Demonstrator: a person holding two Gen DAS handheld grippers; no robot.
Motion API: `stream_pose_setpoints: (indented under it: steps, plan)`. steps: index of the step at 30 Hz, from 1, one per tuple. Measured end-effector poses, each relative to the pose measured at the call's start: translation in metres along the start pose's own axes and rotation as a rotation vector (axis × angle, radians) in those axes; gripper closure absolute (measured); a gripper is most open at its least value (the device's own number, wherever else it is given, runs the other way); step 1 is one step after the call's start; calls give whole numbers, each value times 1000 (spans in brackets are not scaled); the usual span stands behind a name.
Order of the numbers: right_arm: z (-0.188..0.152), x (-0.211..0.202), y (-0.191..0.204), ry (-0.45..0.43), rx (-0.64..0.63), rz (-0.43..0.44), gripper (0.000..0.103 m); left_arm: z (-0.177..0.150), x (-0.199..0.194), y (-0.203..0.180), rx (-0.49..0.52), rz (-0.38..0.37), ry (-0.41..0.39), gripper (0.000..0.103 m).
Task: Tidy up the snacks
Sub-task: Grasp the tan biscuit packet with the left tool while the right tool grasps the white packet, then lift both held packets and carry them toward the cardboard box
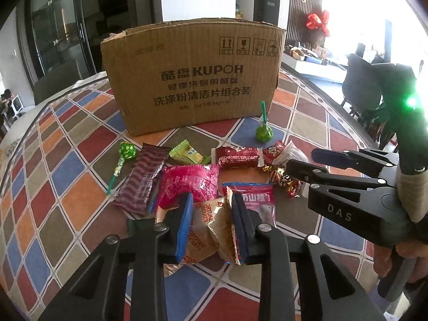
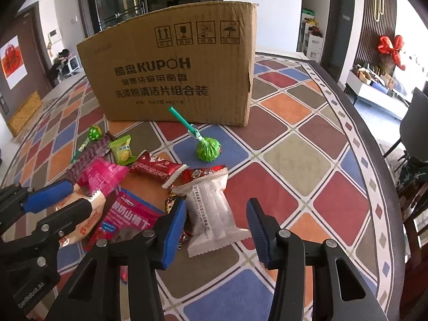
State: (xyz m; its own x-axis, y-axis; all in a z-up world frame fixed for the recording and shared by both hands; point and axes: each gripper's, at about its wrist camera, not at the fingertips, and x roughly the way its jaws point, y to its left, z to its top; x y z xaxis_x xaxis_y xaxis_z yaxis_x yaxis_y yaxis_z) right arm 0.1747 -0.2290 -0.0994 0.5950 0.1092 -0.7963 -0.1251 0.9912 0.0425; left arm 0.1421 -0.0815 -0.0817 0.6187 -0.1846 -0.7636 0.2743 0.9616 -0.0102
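A pile of wrapped snacks lies on the patterned table in front of a cardboard box (image 1: 190,72), which also shows in the right wrist view (image 2: 171,75). My left gripper (image 1: 212,230) has its jaws around a beige fortune biscuit packet (image 1: 206,227), pads close on both sides; a firm grip cannot be told. My right gripper (image 2: 216,230) is open around a white packet (image 2: 211,208). Its fingers (image 1: 307,172) show at the right of the left wrist view. A pink packet (image 1: 190,182), a red hawthorn packet (image 1: 256,203) and two green lollipops (image 1: 263,132) (image 1: 125,152) lie nearby.
A purple bar (image 1: 141,179), a light green candy (image 1: 186,155) and a dark red packet (image 1: 238,156) lie between the pile and the box. The table's dark rim (image 2: 374,144) curves at the right, with chairs (image 2: 417,123) beyond.
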Motion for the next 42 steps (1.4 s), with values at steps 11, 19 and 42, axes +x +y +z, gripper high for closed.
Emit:
stream_pose_setpoints:
  steps: [11,19,42]
  plan:
    - [-3,-9,8,-2,-8,16,75,2,-10,5,-30,-50,-22,101]
    - [-7,-37,16,-43,2,37,75,-1,-31,10,-54,-93,-68,101]
    - [-61,-63,32,14,47,93,75,-50,-37,-3,66,0,-28,33]
